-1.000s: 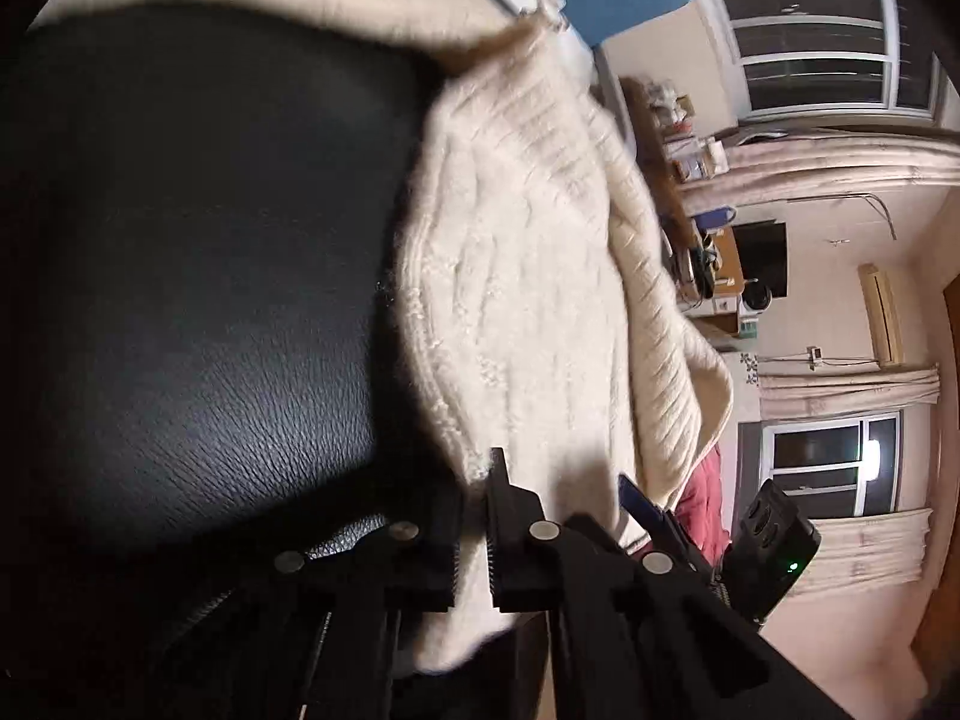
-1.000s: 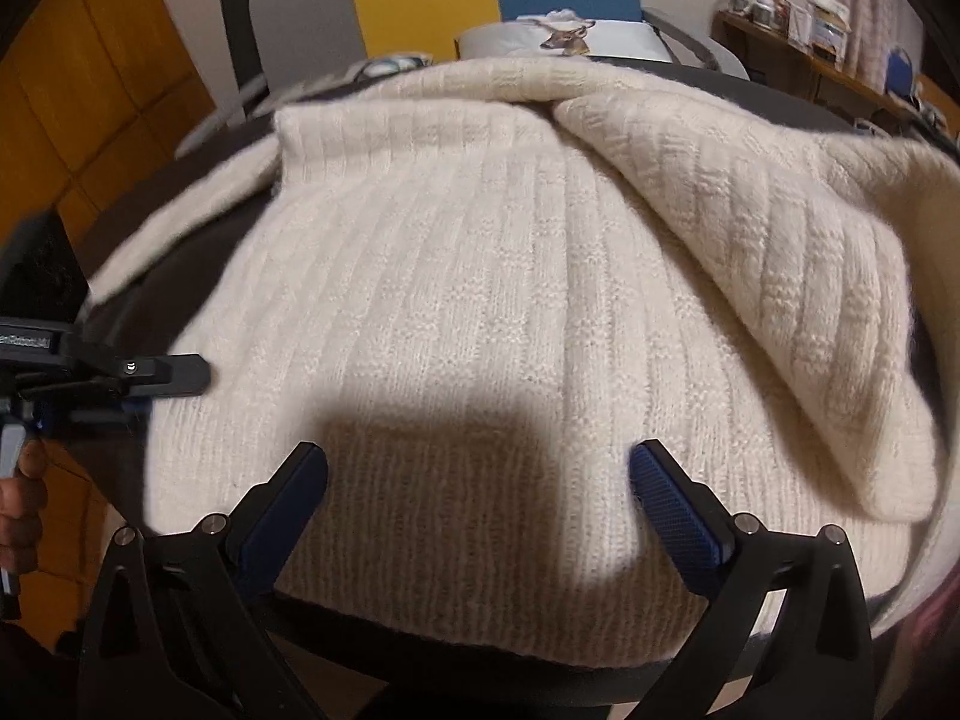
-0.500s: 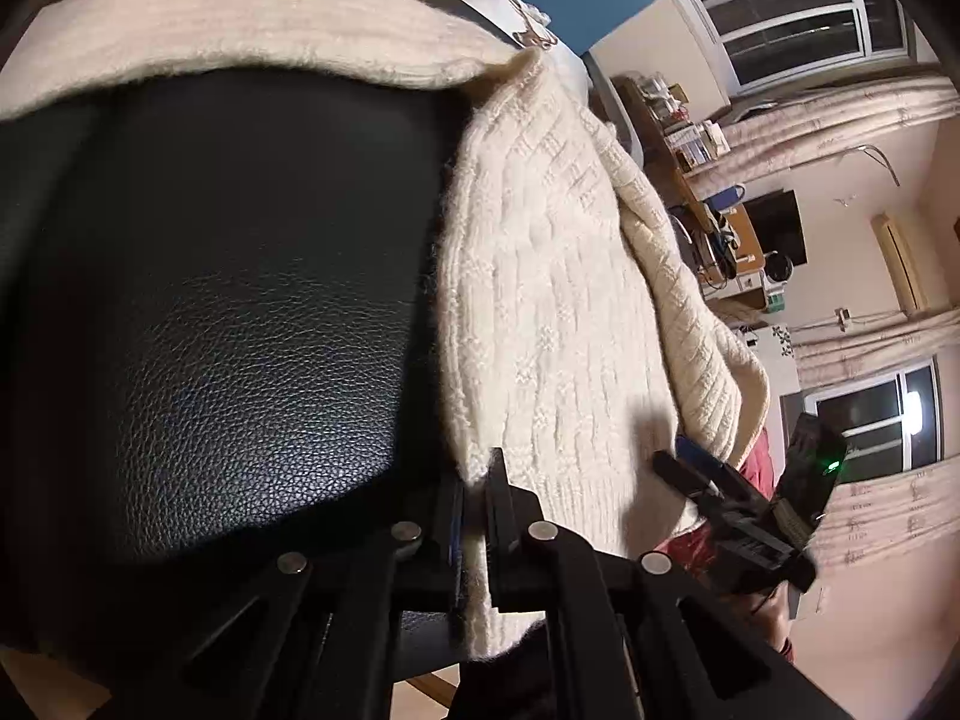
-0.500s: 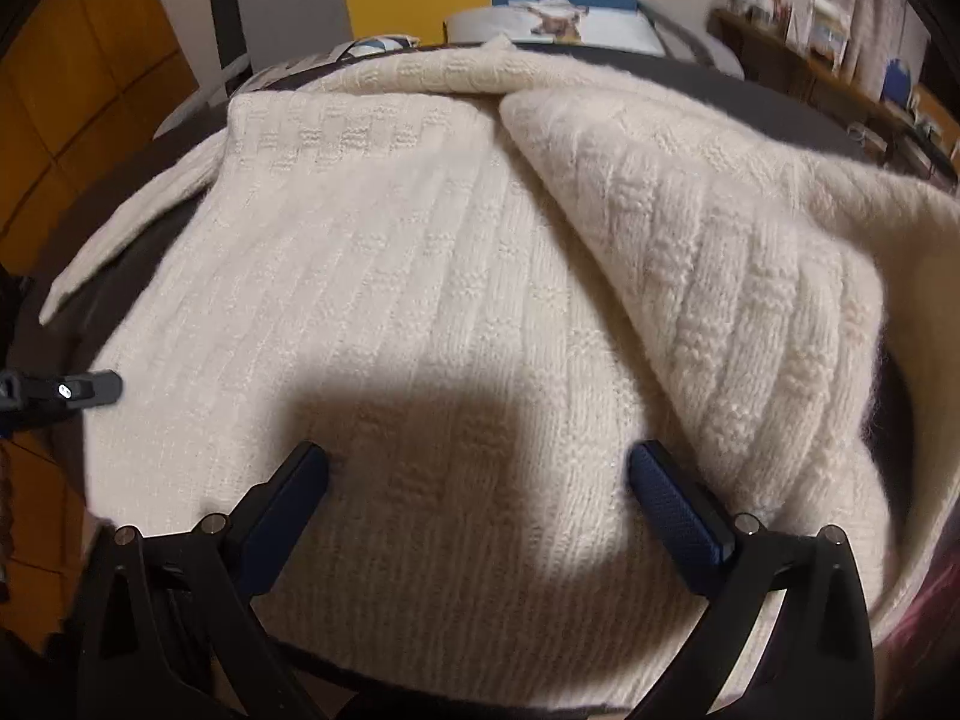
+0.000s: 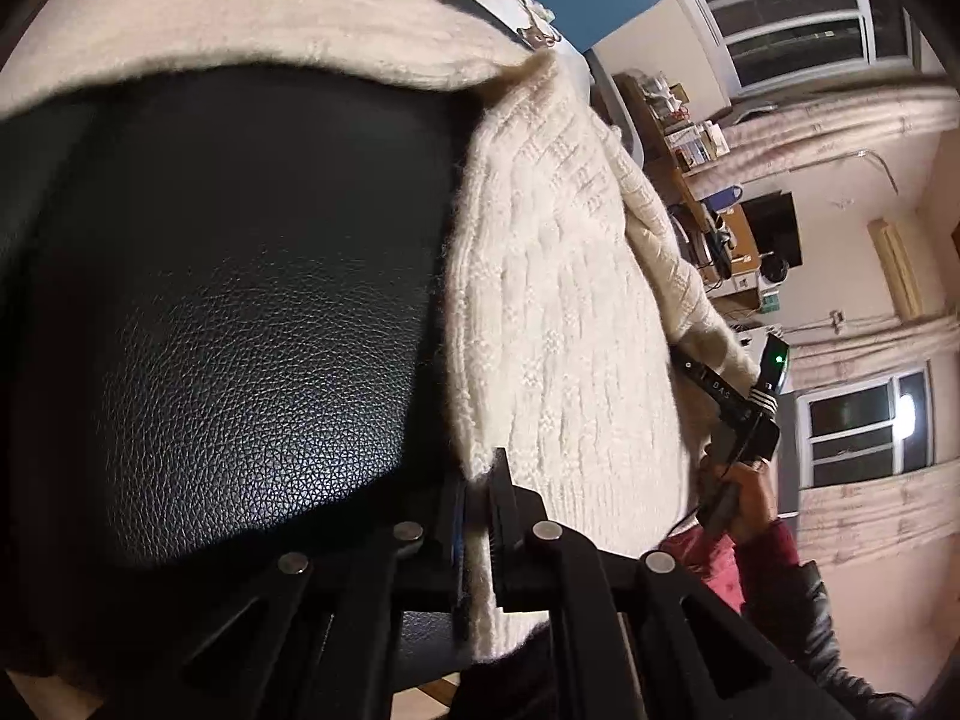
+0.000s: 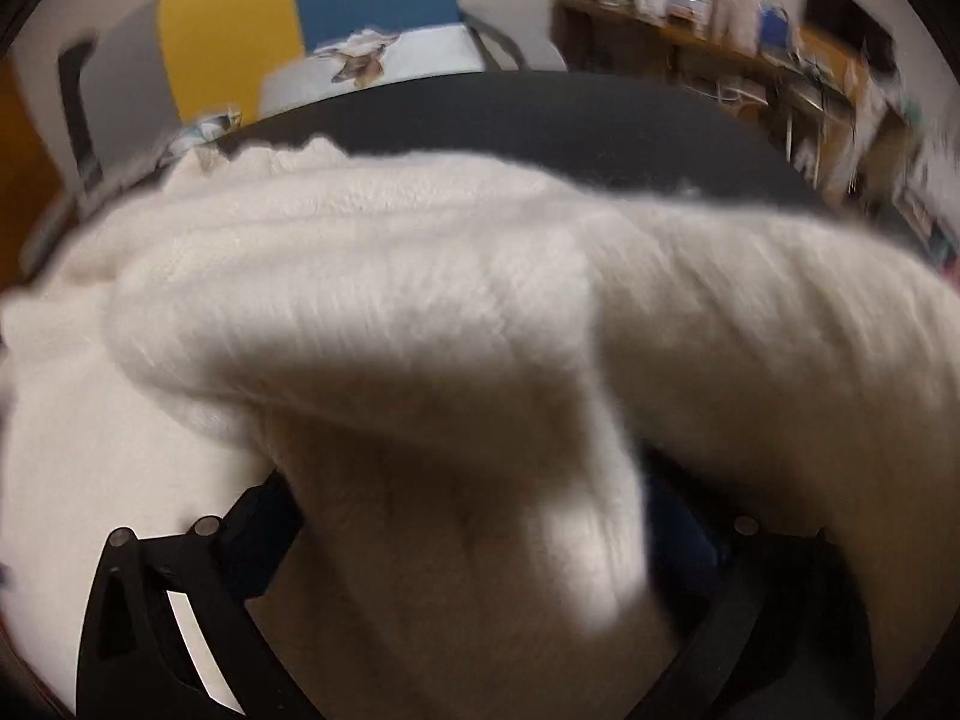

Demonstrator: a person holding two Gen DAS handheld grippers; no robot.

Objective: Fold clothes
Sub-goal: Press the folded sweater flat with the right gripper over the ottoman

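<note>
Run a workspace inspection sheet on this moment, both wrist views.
surface: black leather-look top, mostly bare on one side
job's things: cream knit sweater spread over the top, one layer folded over its far side
clutter: nothing seen on the top besides the sweater
grippers: left gripper has the sweater's hem between its pads, jaws opening; right gripper jaws wide, fabric bunched between them, view blurred
cables: nothing seen
surroundings: deer-print cushion, yellow and blue panels, cluttered shelf, window
</note>
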